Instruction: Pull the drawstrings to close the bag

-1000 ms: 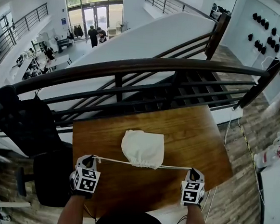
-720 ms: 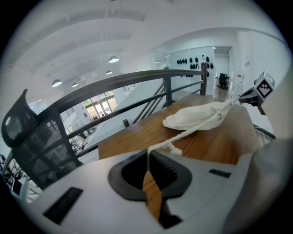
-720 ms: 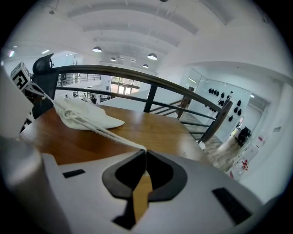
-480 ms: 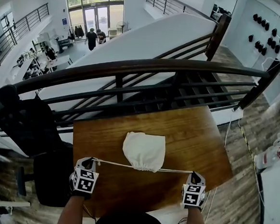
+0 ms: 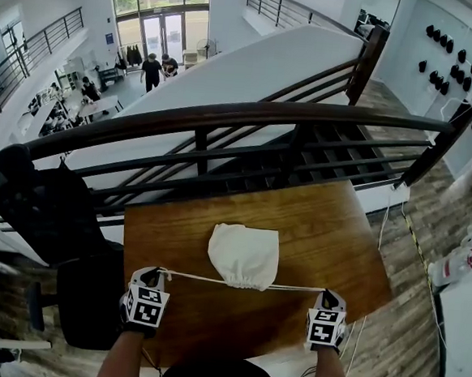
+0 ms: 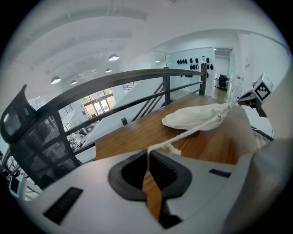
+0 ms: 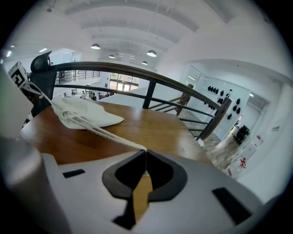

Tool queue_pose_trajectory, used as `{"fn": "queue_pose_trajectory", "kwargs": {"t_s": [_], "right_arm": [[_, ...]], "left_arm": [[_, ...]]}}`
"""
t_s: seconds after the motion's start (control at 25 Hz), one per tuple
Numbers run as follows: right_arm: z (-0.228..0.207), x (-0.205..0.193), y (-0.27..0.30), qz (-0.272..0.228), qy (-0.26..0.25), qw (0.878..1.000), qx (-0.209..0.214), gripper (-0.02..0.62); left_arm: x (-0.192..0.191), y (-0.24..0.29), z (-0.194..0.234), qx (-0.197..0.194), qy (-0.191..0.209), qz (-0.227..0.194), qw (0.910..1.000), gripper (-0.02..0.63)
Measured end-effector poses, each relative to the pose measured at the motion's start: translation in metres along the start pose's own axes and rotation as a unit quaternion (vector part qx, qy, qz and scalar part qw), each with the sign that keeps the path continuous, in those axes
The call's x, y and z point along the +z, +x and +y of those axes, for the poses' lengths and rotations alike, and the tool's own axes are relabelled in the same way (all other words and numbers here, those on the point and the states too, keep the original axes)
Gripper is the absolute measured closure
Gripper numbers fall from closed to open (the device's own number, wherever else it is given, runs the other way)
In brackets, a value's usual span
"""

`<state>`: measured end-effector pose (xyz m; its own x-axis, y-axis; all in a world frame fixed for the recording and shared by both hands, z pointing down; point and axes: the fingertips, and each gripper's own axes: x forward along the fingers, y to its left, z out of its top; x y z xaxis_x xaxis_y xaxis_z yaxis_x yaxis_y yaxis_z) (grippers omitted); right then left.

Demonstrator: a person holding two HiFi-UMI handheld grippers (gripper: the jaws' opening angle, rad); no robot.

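Barely shifted, cream bag [image 5: 244,253] lies cinched (drawstrings [image 5: 198,277] taut).

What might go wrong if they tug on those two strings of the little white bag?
The left gripper and right gripper each pinch only the thin end of a drawstring, so a hard tug might slip it out. The bag lies loose on the table, so an uneven pull may drag it sideways.
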<state>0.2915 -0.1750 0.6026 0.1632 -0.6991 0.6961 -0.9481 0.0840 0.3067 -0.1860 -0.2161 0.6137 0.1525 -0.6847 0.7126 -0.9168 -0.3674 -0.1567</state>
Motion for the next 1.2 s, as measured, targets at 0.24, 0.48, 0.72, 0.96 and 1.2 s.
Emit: {"fn": "queue_pose_trajectory", "kwargs": {"t_s": [0.24,0.48,0.72,0.96,1.2], "right_arm": [[0.014,-0.010,0.003,0.015,0.009,1.000,0.021,0.592],[0.034,-0.019,0.010,0.026,0.002,0.999,0.046,0.588],[0.058,-0.031,0.017,0.042,-0.020,0.995,0.089,0.440],[0.071,-0.034,0.012,0.051,-0.027,0.992,0.114,0.338],[0.068,-0.018,0.002,0.035,-0.020,0.993,0.109,0.352]], "left_arm": [[-0.004,0.001,-0.016,-0.011,0.006,0.008,0.9999,0.590],[-0.014,0.006,-0.032,-0.028,0.033,0.022,0.9988,0.589],[-0.021,0.011,-0.052,-0.038,0.078,0.039,0.9954,0.585],[-0.028,0.013,-0.090,-0.092,0.133,0.059,0.9850,0.355],[-0.014,0.008,-0.095,-0.102,0.133,0.041,0.9850,0.347]]}}
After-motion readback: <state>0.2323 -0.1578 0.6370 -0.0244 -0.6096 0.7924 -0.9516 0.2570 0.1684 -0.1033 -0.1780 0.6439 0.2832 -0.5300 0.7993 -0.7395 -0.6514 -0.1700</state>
